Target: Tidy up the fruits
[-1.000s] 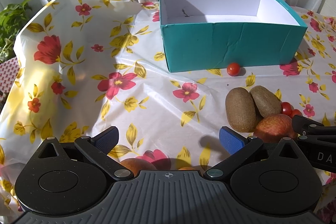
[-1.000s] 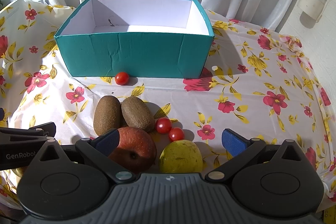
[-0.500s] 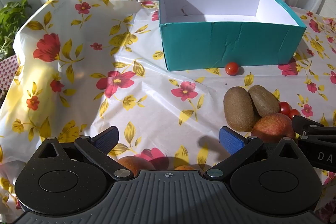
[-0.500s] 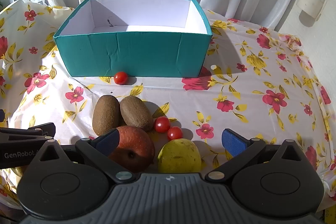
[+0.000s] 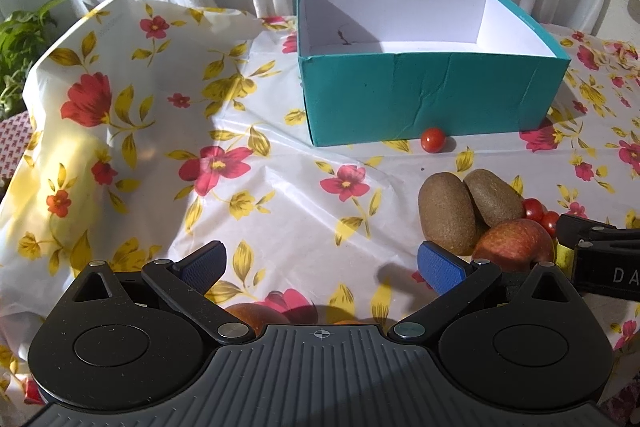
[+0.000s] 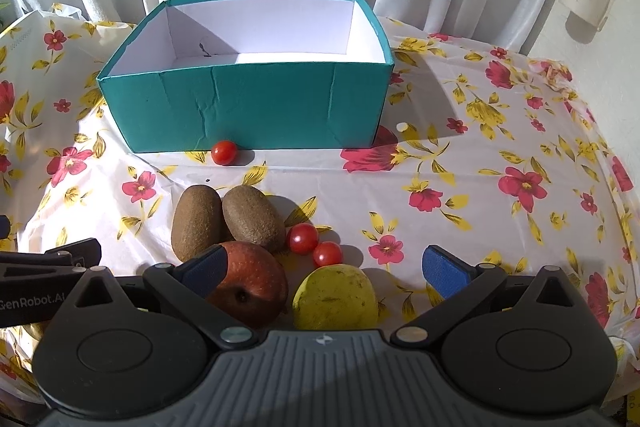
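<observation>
An empty teal box [image 6: 256,107] [image 5: 432,99] with a white inside stands on the floral tablecloth. One cherry tomato [image 6: 224,152] [image 5: 433,139] rests against its front wall. Nearer lie two brown kiwis [image 6: 224,219] [image 5: 468,207], a red apple [image 6: 250,281] [image 5: 514,243], two more cherry tomatoes [image 6: 316,245] and a yellow-green fruit [image 6: 335,297]. My right gripper [image 6: 324,269] is open just above the apple and yellow-green fruit. My left gripper [image 5: 320,263] is open over bare cloth left of the kiwis, with orange fruit [image 5: 256,315] partly hidden under its body.
White curtains hang behind the table. A green plant [image 5: 20,51] stands off the far left edge. The tablecloth [image 5: 132,131] bunches up at the left. The table's right edge [image 6: 616,227] drops off near a white wall.
Both grippers have drifted slightly; the fruit and box appear a touch lower and nearer in the views. Nothing was grasped or released.
</observation>
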`<state>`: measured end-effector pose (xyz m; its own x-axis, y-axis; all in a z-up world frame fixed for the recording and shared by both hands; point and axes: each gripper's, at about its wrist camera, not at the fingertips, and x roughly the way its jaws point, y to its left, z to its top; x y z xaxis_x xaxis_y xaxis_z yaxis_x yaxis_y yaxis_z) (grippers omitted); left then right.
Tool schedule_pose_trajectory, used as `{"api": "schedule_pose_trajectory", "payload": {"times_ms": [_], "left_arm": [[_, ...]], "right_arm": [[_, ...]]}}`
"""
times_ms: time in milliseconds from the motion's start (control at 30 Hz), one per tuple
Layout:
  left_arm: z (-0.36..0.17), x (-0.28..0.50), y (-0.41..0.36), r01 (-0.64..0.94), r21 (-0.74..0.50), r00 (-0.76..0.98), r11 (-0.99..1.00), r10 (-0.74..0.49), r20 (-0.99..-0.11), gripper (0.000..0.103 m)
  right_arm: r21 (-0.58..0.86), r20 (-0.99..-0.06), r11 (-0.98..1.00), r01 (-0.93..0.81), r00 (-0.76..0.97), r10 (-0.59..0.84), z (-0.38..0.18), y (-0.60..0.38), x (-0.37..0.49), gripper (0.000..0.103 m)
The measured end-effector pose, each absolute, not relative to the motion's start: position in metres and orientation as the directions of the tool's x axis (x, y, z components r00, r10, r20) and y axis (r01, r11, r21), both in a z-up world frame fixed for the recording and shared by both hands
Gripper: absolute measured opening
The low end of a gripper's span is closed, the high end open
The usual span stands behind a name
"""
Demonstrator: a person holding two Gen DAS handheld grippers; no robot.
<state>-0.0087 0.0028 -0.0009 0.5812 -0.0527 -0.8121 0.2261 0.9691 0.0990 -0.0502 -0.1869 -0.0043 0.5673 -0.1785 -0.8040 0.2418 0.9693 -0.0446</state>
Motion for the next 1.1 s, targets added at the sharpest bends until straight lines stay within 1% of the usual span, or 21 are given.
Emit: {"api": "schedule_pose_trajectory", "payload": {"times_ms": [133, 267, 433, 500, 633, 833, 867, 933, 967, 1000, 1100], "left_arm": [[0.001, -0.021, 0.012, 0.278, 0.108, 0.631, 0.954, -0.097, -0.77, 0.103], [-0.01, -0.031, 0.026, 0.32, 0.075, 0.6, 0.944, -0.141, -0.787, 0.103], [-0.027, -0.049, 0.041, 0.343, 0.01, 0.594, 0.939, -0.208, -0.777, 0.103], [-0.029, -0.054, 0.041, 0.352, 0.042, 0.613, 0.935, -0.197, -0.765, 0.103], [-0.03, -0.054, 0.046, 0.34, 0.032, 0.614, 0.94, -0.196, -0.765, 0.103], [-0.031, -0.051, 0.055, 0.318, 0.042, 0.62, 0.947, -0.174, -0.765, 0.103], [-0.031, -0.051, 0.057, 0.311, 0.049, 0.621, 0.949, -0.163, -0.767, 0.102], [-0.033, -0.048, 0.064, 0.299, 0.041, 0.611, 0.953, -0.158, -0.776, 0.093], [-0.034, -0.045, 0.067, 0.284, 0.03, 0.598, 0.958, -0.153, -0.786, 0.083], [-0.037, -0.042, 0.071, 0.269, 0.019, 0.585, 0.963, -0.148, -0.798, 0.08], [-0.043, -0.038, 0.08, 0.23, -0.014, 0.553, 0.973, -0.143, -0.821, 0.08]], "right_arm": [[-0.015, -0.803, 0.964, 0.264, 0.571, -0.169, -0.006, -0.196, -0.052, 0.103], [0.006, -0.796, 0.963, 0.27, 0.584, -0.158, -0.006, -0.202, -0.053, 0.103], [0.034, -0.775, 0.968, 0.25, 0.618, -0.133, -0.004, -0.203, -0.055, 0.103], [0.04, -0.765, 0.972, 0.23, 0.633, -0.119, -0.003, -0.201, -0.056, 0.103], [0.038, -0.756, 0.98, 0.194, 0.647, -0.099, -0.005, -0.197, -0.056, 0.103], [0.042, -0.773, 0.984, 0.171, 0.629, -0.077, -0.012, -0.196, -0.051, 0.103], [0.042, -0.775, 0.984, 0.173, 0.627, -0.077, -0.013, -0.196, -0.051, 0.103], [0.042, -0.778, 0.984, 0.172, 0.624, -0.075, -0.014, -0.197, -0.049, 0.103], [0.041, -0.779, 0.984, 0.172, 0.623, -0.076, -0.014, -0.197, -0.049, 0.103], [0.041, -0.78, 0.984, 0.172, 0.622, -0.076, -0.015, -0.196, -0.048, 0.103], [0.038, -0.782, 0.986, 0.163, 0.62, -0.072, -0.015, -0.195, -0.047, 0.103]]}}
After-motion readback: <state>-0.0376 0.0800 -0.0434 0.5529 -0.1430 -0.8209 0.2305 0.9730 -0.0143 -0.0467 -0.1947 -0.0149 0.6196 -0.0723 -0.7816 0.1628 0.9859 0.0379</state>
